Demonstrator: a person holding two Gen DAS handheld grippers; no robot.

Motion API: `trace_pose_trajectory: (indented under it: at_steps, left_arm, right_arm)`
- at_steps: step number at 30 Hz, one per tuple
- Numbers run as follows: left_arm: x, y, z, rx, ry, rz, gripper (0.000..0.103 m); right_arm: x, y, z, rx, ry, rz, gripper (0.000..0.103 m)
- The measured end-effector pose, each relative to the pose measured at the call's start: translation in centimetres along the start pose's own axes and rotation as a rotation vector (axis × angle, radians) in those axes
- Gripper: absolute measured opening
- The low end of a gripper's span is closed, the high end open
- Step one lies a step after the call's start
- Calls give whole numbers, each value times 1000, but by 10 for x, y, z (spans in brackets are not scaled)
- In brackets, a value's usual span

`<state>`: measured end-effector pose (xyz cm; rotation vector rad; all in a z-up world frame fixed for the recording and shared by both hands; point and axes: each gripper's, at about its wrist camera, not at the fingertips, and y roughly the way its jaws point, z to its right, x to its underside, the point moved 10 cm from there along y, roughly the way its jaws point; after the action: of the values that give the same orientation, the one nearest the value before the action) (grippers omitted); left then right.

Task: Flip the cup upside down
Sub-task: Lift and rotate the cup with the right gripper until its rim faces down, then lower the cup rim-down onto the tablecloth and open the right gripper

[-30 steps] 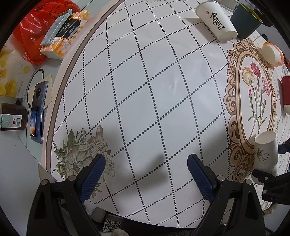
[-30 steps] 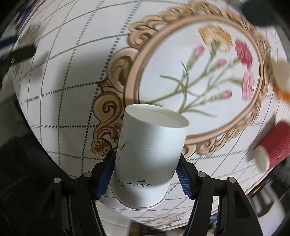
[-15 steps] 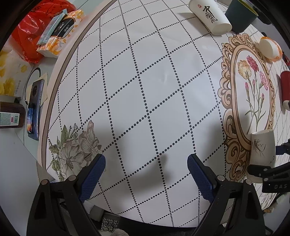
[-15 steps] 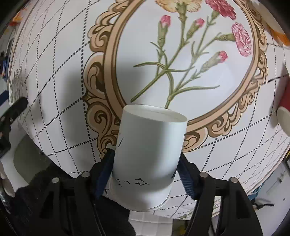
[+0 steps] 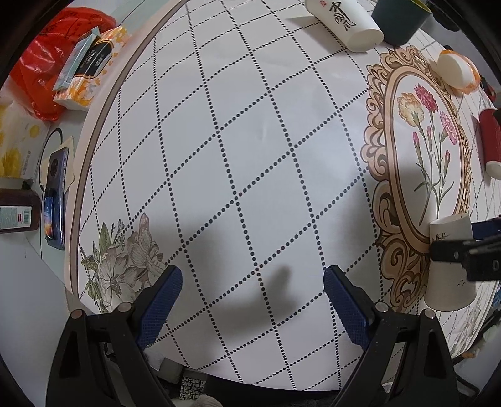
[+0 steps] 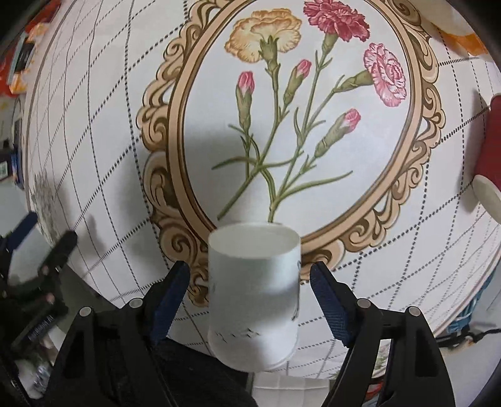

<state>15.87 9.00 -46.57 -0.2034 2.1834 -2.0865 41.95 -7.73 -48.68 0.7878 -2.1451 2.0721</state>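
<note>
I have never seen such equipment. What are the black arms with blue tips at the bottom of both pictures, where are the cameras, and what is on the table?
There is no robot here. A person holds a hand-held gripper in each hand, a tool with two blue-padded fingers. A wide-angle camera on each tool looks forward along the fingers, which is why the table looks bent.

One picture comes from the left hand-held gripper. It is open above the tablecloth and holds nothing.

The other picture comes from the right hand-held gripper. A white paper cup stands upside down between its fingers. Small gaps show on both sides, so the cup seems released.

Farther away are a white cup with writing, a dark green cup and a red cup.
</note>
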Motion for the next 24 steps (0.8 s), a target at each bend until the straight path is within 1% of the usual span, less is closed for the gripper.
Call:
trace_pose_trajectory:
  at_steps: [1, 2, 4, 7, 10, 11, 13, 14, 17, 19, 20, 24]
  left_arm:
    - [-1, -1, 1, 0, 4, -1, 93]
    - [-1, -1, 3, -1, 7, -2, 93]
    - [-2, -1, 7, -2, 15, -2, 93]
    - [-4, -1, 15, -1, 24, -4, 93]
    - [-7, -1, 20, 1, 32, -7, 93]
    - [-9, -2, 22, 2, 37, -8, 93]
    - [-11, -3, 26, 2, 45, -9, 93]
    - [-11, -2, 26, 2, 46, -9, 93]
    - [-12, -2, 28, -2, 51, -13, 93]
    - [-11, -2, 26, -3, 55, -15, 93]
    - [-10, -2, 25, -4, 58, -16, 93]
    - [-4, 2, 21, -6, 78, -19, 93]
  right_arm:
    - [-2, -1, 3, 1, 4, 6, 67]
    - [-4, -1, 5, 0, 10, 9, 62]
    - [-8, -2, 6, -12, 20, 24, 61]
    - [-10, -9, 12, -8, 15, 78, 60]
    - [-6, -25, 21, -2, 16, 165, 60]
    - [0, -39, 20, -7, 22, 214, 60]
    - [4, -48, 20, -19, 35, 292, 60]
    - [7, -55, 20, -36, 47, 354, 60]
    - [15, -68, 19, -83, 79, 490, 60]
    - [24, -75, 17, -98, 86, 569, 60]
    - [31, -82, 14, -97, 82, 629, 60]
    - [50, -92, -4, -68, 78, 810, 60]
